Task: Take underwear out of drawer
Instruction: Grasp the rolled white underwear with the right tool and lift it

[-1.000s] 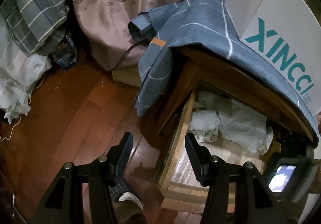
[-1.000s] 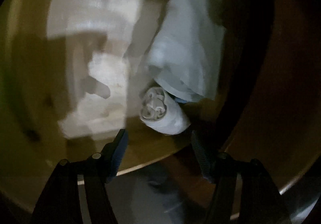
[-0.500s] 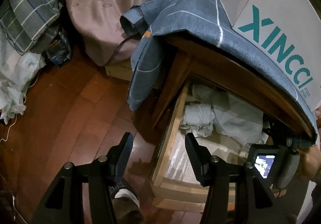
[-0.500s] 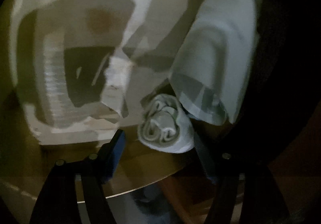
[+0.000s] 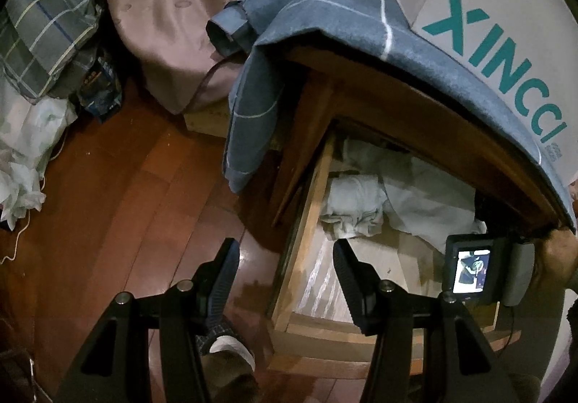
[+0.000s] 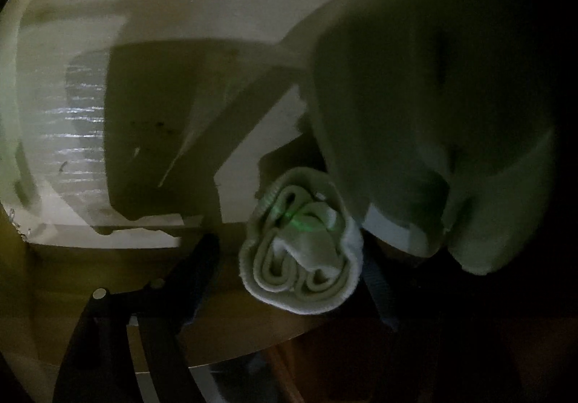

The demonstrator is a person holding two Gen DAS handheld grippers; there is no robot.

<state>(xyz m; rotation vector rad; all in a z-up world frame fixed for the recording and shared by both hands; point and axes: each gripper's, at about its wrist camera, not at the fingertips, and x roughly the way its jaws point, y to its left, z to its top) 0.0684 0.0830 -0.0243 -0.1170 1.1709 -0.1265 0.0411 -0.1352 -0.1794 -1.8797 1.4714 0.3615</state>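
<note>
My right hand-held gripper (image 6: 289,269) stands wide inside the open drawer (image 5: 307,208), its fingers either side of the rolled underwear (image 6: 301,247) lying at the front edge, while my left hand-held gripper (image 5: 285,273) hovers wide, holding nothing, above the drawer's side.

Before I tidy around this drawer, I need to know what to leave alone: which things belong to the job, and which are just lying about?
Job:
open drawer
rolled underwear
folded pale garments
right hand-held gripper, open around the roll

Lying about:
blue checked cloth
XINCCI box
plaid bedding
</note>
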